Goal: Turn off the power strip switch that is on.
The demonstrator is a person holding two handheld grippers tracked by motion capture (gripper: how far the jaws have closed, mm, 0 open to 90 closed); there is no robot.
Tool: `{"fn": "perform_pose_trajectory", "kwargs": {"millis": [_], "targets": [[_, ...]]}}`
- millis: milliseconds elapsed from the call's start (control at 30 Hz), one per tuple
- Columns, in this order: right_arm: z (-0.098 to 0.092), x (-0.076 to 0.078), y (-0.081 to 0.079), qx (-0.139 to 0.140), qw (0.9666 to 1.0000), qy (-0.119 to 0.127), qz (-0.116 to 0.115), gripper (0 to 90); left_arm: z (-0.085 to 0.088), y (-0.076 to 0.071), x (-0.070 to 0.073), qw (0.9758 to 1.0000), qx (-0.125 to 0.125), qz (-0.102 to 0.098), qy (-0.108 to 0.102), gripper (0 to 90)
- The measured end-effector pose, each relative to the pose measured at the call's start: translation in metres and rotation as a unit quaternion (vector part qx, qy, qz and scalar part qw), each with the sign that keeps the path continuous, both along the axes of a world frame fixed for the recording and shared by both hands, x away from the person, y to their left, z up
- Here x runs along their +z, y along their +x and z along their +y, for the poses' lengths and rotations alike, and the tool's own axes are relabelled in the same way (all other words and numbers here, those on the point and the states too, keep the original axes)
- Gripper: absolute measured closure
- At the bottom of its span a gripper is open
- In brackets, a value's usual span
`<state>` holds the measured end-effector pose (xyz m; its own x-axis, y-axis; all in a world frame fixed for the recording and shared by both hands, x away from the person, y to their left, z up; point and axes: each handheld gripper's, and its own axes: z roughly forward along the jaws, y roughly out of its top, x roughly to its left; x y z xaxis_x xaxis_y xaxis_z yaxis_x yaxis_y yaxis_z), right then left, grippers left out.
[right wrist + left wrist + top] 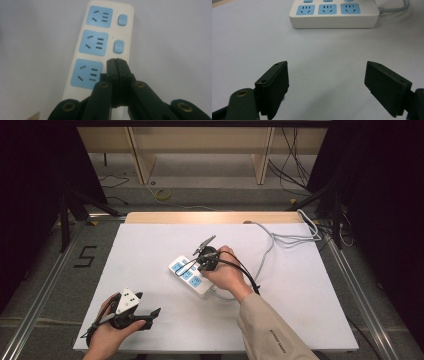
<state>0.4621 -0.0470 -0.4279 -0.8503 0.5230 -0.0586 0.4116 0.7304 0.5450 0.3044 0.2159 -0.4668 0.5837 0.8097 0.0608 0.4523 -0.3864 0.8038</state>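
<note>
Power strip: the white power strip with blue sockets lies flat near the middle of your desk, turned at a slant.
Right gripper: your right gripper sits over the power strip, jaws clenched together with nothing between them, tips at the switch column beside the nearest socket; whether they touch it, you cannot tell.
Left gripper: your left gripper rests well apart from the power strip, toward the desk's near left corner, jaws released and wide, empty.
Desk: a plain white desk, bare around the power strip.
Cable: a grey cable runs from the power strip off the far right edge.
Room: grey floor, dark surroundings, wooden shelving beyond the power strip.
</note>
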Motion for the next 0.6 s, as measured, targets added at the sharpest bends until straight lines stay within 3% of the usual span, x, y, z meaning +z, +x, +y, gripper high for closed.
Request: {"fn": "perform_pose_trajectory", "kwargs": {"millis": [600], "targets": [[0.006,-0.014,0.006,-0.003,0.9995,-0.025,0.019,90.0,0.000,0.000,0.000,1.0000,-0.002,0.000,0.001,19.6]]}}
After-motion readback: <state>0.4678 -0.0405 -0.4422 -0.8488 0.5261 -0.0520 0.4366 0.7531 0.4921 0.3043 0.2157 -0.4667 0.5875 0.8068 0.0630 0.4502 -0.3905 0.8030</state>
